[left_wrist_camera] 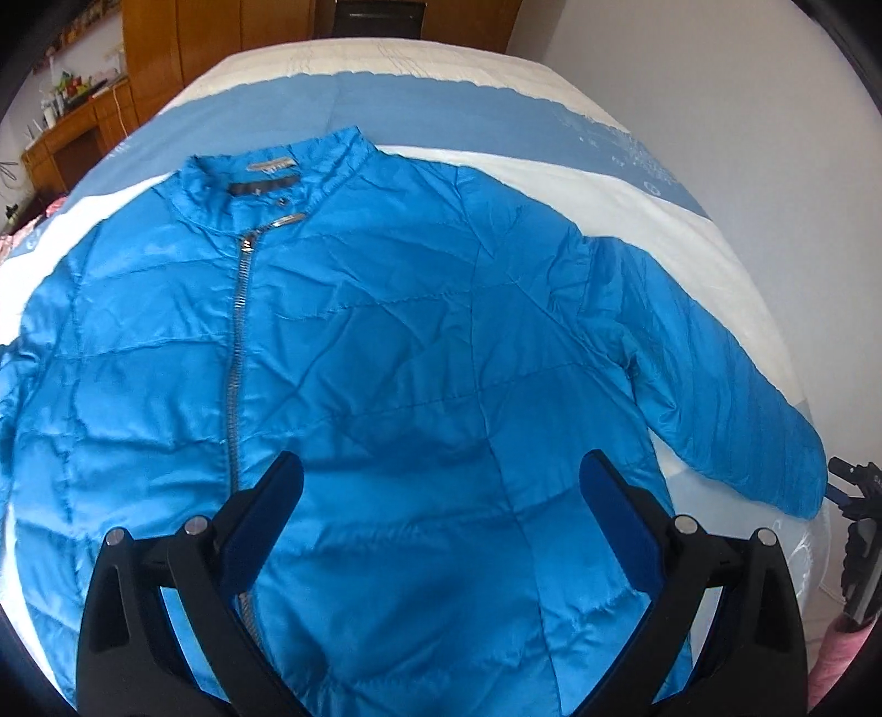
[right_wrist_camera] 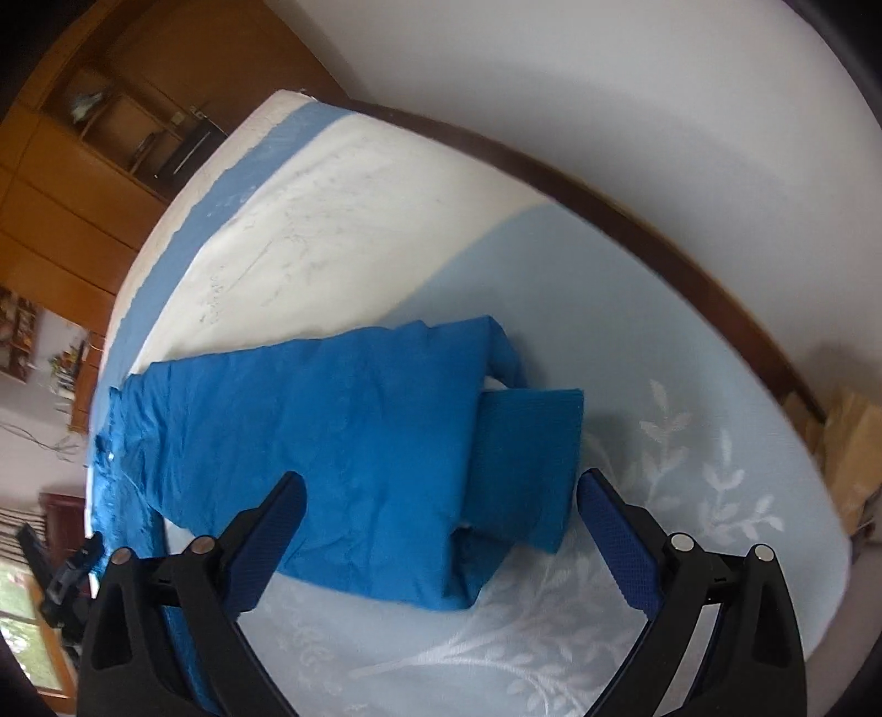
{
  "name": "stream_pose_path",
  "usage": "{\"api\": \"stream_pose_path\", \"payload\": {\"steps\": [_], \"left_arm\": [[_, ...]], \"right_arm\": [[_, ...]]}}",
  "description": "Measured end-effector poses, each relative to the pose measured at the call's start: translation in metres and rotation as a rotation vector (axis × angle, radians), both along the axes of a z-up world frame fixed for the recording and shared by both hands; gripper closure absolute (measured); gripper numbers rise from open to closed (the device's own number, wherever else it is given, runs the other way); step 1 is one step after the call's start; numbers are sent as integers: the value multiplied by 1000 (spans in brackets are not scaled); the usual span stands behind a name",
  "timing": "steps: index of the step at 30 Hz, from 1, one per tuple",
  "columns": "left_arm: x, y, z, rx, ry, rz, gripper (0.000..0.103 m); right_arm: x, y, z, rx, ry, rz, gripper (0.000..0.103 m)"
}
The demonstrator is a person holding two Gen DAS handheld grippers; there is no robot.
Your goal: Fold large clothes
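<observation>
A bright blue quilted jacket lies flat on the bed, front up, zipper closed, collar at the far side. Its right sleeve stretches out towards the bed's right edge. My left gripper is open and empty, hovering above the jacket's lower front. In the right wrist view the sleeve lies across the sheet with its cuff bent over. My right gripper is open and empty just above the cuff end. The right gripper also shows at the left wrist view's right edge.
The bed has a white and blue sheet with a leaf print. A dark wooden bed frame runs along the white wall. Wooden wardrobes and a cluttered desk stand beyond the bed.
</observation>
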State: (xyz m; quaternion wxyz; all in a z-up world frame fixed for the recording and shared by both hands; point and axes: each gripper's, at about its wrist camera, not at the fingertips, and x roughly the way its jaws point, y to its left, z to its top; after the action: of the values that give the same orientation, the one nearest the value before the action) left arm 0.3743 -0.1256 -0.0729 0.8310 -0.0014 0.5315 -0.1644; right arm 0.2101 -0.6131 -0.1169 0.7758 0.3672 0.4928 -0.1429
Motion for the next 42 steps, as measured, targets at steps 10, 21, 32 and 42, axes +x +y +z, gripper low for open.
{"api": "stream_pose_path", "payload": {"steps": [10,21,32,42], "left_arm": [[22,15,-32,13,23,57,24],[22,34,-5,-14,-19,78,25],[32,77,2,-9,-35,124,23],[38,103,5,-170,-1,154,19]], "right_arm": [[19,-2,-4,98,-103,19,73],[122,131,94,88,-405,423,76],[237,301,75,68,-307,765,76],[246,336,71,208,-368,934,58]]}}
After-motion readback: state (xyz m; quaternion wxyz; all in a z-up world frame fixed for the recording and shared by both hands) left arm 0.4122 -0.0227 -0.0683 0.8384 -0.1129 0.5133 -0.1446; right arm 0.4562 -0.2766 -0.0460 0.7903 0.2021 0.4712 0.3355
